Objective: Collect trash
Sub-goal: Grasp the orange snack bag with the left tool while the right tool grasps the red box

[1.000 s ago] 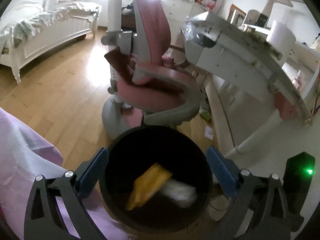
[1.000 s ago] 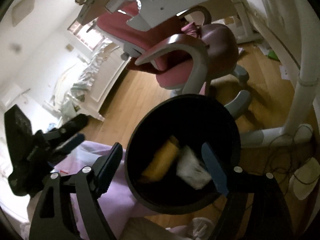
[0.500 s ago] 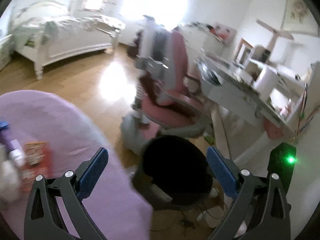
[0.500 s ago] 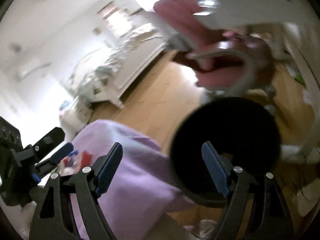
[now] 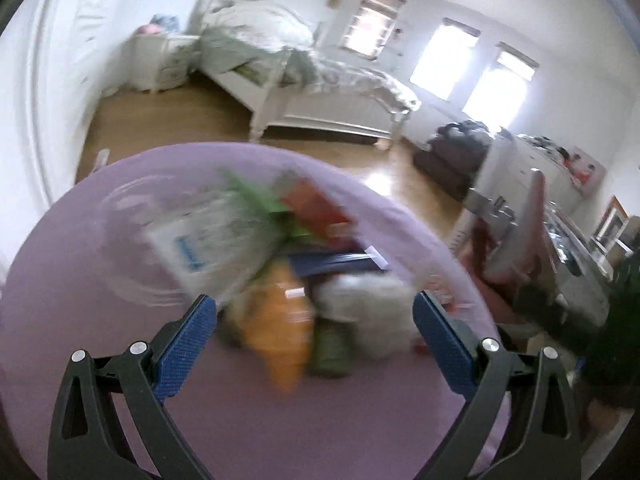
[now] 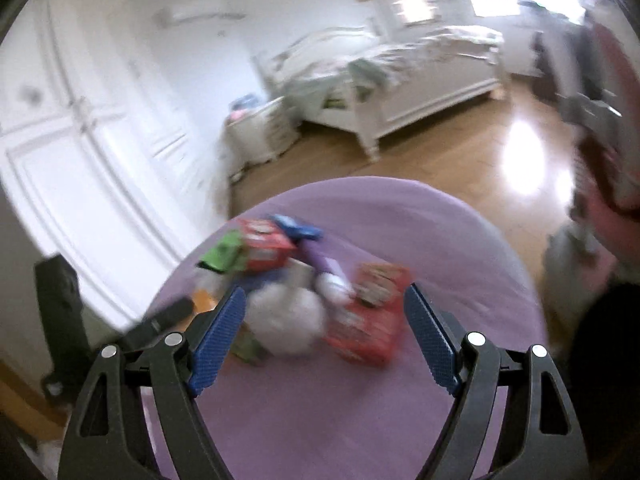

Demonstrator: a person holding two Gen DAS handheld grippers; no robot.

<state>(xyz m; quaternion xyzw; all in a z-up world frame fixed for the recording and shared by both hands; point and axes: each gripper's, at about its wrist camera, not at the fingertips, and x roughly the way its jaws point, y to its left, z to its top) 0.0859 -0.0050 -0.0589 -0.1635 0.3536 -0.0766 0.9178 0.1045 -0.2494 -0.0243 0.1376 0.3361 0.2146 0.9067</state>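
Left wrist view: left gripper [image 5: 314, 322] w/ blue pads [image 5: 184, 346] spread wide, nothing between them. Just ahead, a heap of trash on a round table under a purple cloth [image 5: 80, 280]; all motion-blurred. In the heap: orange wrapper [image 5: 280, 332] nearest the gap, white crumpled wad [image 5: 372, 312] to its right, white printed bag [image 5: 208, 236] at left, green packet [image 5: 256, 196] and red box [image 5: 316, 208] at back, dark blue pack [image 5: 340, 260] mid.

Right wrist view: right gripper [image 6: 326, 334] also spread, empty. White wad [image 6: 288, 320] and red snack box [image 6: 368, 316] sit just past the pads; second red box [image 6: 264, 244], green packet [image 6: 224, 256], blue wrapper [image 6: 296, 228] further back. Left gripper shows at left edge [image 6: 160, 320]. Beyond: wood floor [image 6: 440, 156], white bed [image 6: 400, 80], wardrobe doors [image 6: 80, 140].
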